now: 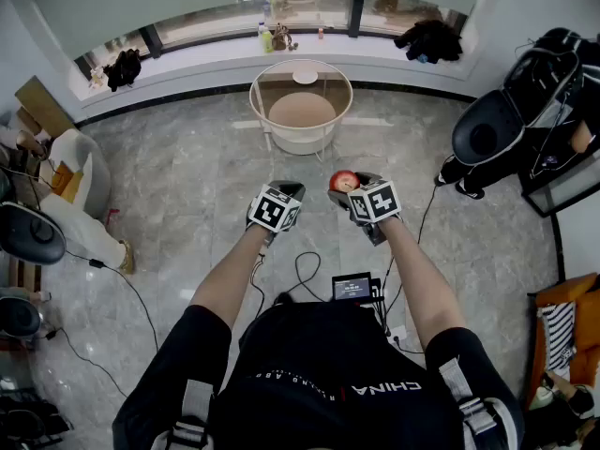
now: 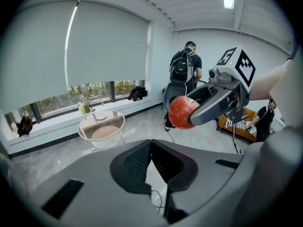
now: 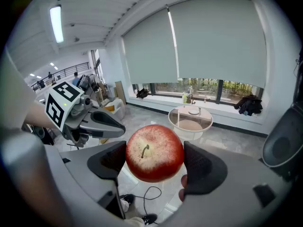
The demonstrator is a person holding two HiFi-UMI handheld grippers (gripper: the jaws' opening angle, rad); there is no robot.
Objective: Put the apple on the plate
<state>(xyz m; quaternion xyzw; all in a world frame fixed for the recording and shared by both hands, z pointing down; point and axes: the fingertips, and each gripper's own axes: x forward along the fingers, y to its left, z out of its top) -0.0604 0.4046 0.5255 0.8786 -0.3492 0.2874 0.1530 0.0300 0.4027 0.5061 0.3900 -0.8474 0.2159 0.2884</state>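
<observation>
A red apple (image 1: 344,181) (image 3: 154,152) sits between the two pads of my right gripper (image 1: 349,186) (image 3: 154,161), which is shut on it, stem towards the camera. In the left gripper view the same apple (image 2: 183,111) shows in the right gripper (image 2: 208,105), up in the air. My left gripper (image 1: 286,192) (image 2: 151,144) hangs just left of it, its pad tips touching with nothing between them. A small white plate (image 1: 305,76) (image 3: 193,111) lies on a round glass table (image 1: 255,97) (image 2: 102,126) farther ahead, well apart from both grippers.
A black chair (image 1: 487,134) stands at the right. Cables (image 1: 309,270) trail on the marble floor near my feet. A white seat (image 1: 80,181) is at the left. Bottles (image 1: 267,37) stand on the window sill. A person with a backpack (image 2: 187,63) stands at the far right.
</observation>
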